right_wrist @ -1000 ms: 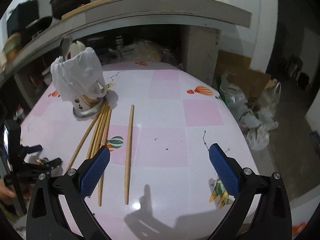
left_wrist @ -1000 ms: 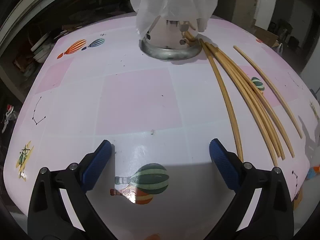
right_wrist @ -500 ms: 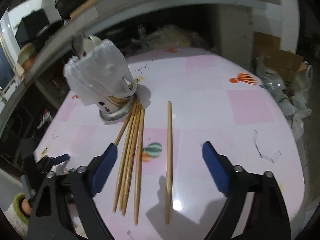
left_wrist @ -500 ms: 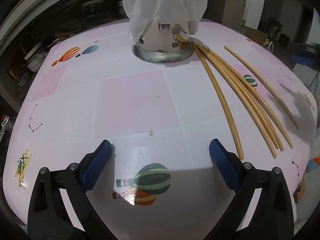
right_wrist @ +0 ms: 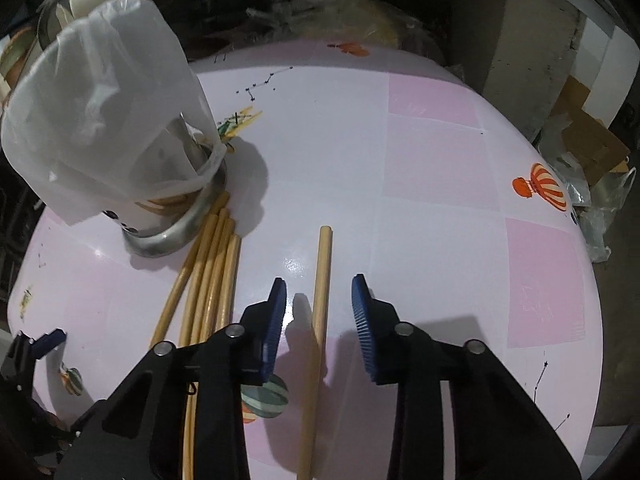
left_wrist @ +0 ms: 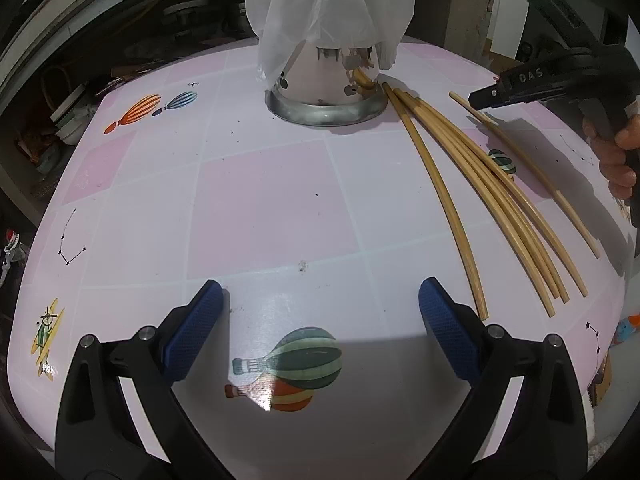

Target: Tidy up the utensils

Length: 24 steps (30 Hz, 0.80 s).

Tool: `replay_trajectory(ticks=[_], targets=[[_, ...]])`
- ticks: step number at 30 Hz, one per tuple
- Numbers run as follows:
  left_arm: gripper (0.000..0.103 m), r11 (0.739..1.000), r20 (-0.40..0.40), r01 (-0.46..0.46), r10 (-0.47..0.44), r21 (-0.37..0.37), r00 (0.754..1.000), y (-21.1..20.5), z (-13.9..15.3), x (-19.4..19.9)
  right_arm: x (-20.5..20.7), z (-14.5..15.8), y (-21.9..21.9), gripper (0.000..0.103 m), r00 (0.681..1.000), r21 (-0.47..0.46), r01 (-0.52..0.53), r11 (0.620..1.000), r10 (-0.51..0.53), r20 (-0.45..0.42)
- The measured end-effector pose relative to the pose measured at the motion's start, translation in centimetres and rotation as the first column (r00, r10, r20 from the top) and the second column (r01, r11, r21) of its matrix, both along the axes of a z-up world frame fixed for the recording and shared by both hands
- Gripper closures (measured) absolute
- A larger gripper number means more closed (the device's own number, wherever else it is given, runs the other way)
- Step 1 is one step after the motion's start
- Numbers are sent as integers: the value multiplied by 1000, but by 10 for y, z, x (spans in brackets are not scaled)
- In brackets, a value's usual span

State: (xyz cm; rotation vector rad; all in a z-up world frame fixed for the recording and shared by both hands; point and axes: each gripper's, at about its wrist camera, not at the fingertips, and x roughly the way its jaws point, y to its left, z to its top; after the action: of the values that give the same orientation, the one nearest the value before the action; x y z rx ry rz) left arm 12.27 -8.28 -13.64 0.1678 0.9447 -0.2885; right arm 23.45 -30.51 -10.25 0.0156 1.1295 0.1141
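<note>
Left hand-held gripper (left_wrist: 320,320) agape, right (right_wrist: 319,312) just narrowing

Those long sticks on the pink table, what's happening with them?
A person is tidying chopsticks with a gripper in each hand. The right gripper has come down over the single chopstick lying apart from the bundle of chopsticks, and its jaws have just been closing around it, though they don't press on it yet. The left gripper waits open over the table. The metal holder, covered by a plastic bag, stands nearby.
</note>
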Motion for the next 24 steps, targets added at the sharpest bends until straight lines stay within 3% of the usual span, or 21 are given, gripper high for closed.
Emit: replay_trajectory(ticks=[9, 15, 20, 24], targets=[[8, 1000, -10, 3, -3, -9, 1000, 2, 5, 4, -5, -10, -8, 89, 1000, 2, -7, 1000, 7, -15], [9, 991, 37, 30, -25, -132, 999, -1, 28, 11, -14, -10, -16, 95, 1000, 25, -1, 1000, 1, -4], [48, 984, 9, 106, -106, -144, 994, -25, 27, 19, -24, -11, -22, 95, 1000, 58, 14, 998, -14, 8], [52, 978, -26, 151, -157, -143, 987, -47, 21, 23, -27, -11, -28, 95, 999, 92, 29, 995, -30, 11]])
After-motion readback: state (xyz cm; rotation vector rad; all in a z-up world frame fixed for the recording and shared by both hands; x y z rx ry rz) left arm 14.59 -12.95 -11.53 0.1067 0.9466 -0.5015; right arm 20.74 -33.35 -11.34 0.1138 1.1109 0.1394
